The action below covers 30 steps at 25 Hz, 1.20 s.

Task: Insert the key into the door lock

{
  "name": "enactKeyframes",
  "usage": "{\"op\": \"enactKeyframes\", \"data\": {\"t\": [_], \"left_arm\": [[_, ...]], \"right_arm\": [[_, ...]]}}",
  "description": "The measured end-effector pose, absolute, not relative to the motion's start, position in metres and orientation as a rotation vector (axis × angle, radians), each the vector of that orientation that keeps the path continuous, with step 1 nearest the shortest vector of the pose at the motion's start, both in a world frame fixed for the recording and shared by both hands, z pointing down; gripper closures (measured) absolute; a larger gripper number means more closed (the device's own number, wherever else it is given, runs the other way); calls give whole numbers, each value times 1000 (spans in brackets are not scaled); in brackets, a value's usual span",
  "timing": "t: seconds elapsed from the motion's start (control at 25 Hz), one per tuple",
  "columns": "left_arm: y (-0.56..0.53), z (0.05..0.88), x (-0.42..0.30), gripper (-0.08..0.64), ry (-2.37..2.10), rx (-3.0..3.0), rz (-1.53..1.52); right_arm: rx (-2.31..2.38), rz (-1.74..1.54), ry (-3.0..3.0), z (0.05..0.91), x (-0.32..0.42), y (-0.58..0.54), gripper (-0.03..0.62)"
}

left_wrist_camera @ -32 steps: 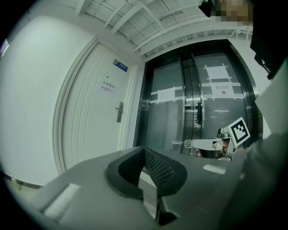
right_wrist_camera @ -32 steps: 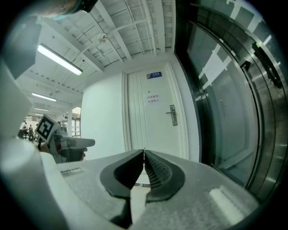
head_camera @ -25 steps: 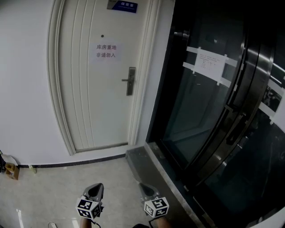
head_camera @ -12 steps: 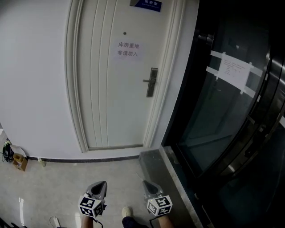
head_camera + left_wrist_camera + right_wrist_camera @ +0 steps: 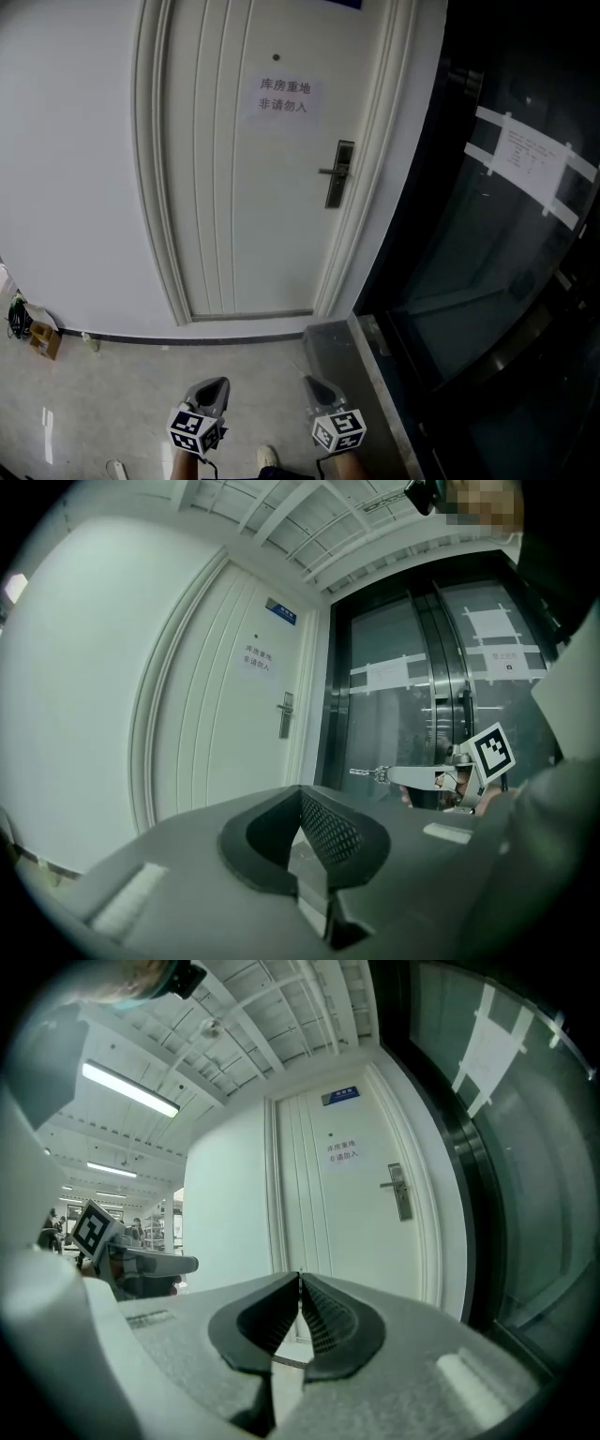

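The white door stands ahead, its metal handle and lock plate on its right side; the lock plate also shows in the left gripper view and the right gripper view. Both grippers are held low and well short of the door. My left gripper has its jaws together with nothing between them. My right gripper is shut, and from the left gripper view a thin metal key sticks out of its tip.
A paper notice hangs on the door. Dark glass doors with a taped sheet fill the right. A raised stone sill runs along their foot. A small box with cables lies by the wall, lower left.
The door and its lock plate have shifted right and grown larger in the head view. Both grippers have moved forward toward the door, still side by side.
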<state>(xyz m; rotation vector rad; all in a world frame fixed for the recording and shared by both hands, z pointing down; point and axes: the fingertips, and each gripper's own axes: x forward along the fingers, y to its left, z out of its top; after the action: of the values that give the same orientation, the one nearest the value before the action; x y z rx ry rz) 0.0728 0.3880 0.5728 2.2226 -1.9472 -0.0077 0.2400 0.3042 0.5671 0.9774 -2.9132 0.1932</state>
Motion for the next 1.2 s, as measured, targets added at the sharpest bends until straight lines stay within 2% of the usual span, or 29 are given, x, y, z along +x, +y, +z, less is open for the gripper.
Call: {"op": "enactKeyframes", "data": {"t": [0.52, 1.2], "left_arm": [[260, 570, 28, 558, -1972, 2208, -15], [160, 574, -42, 558, -1995, 2206, 11]], "right_arm": [[953, 189, -2924, 568, 195, 176, 581], [933, 184, -2944, 571, 126, 72, 581]]}}
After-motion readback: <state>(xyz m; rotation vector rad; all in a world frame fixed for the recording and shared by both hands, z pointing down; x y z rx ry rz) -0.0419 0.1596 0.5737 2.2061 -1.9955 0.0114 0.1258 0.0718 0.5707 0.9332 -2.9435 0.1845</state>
